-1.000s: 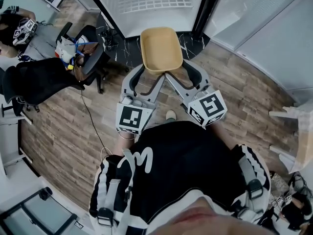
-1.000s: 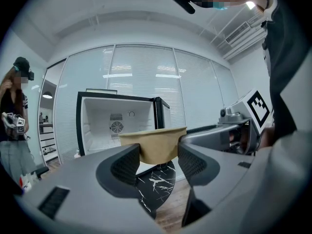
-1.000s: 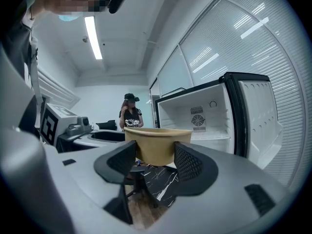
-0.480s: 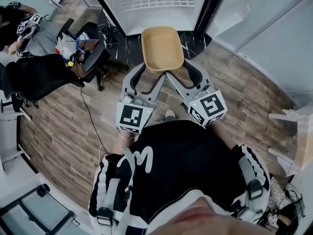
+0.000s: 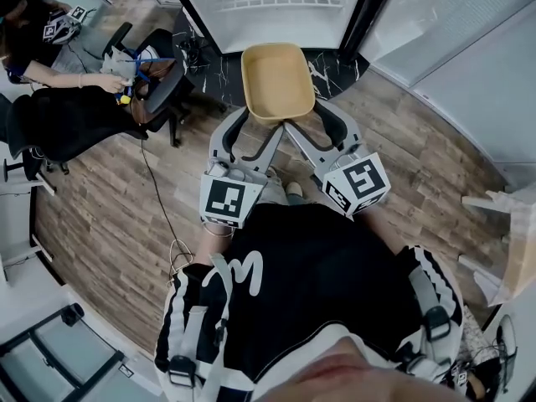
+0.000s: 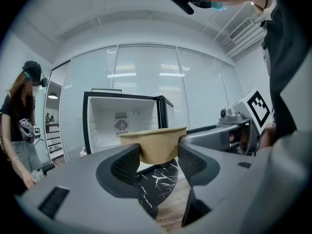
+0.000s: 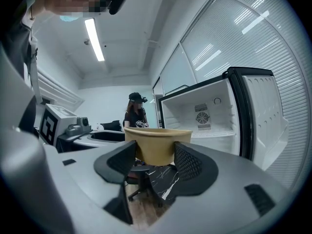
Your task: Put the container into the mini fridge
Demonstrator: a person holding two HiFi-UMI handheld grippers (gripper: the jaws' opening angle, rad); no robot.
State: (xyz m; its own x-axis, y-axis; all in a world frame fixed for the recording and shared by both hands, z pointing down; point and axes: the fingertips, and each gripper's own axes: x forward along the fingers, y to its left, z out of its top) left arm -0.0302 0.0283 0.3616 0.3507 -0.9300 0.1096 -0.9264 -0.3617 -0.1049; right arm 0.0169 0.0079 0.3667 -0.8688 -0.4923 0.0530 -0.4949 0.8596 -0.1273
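Observation:
A tan, empty, rectangular container (image 5: 277,82) hangs in the air in front of the open mini fridge (image 5: 268,11), whose white inside shows a wire shelf. My left gripper (image 5: 261,122) is shut on the container's near left edge, and my right gripper (image 5: 311,120) is shut on its near right edge. In the left gripper view the container (image 6: 155,145) sits between the jaws of the left gripper (image 6: 158,157), with the fridge (image 6: 122,126) behind it. The right gripper view shows the container (image 7: 157,145) in the right gripper (image 7: 153,160), fridge (image 7: 209,121) at right.
The fridge stands on a black marbled slab (image 5: 331,65). A black office chair (image 5: 159,74) with items on it and a seated person (image 5: 50,40) are at the left. A cable (image 5: 159,199) trails over the wooden floor. Glass walls (image 5: 452,40) close off the right.
The container and both grippers have edged slightly toward the fridge. The person at the left has reached over to the chair.

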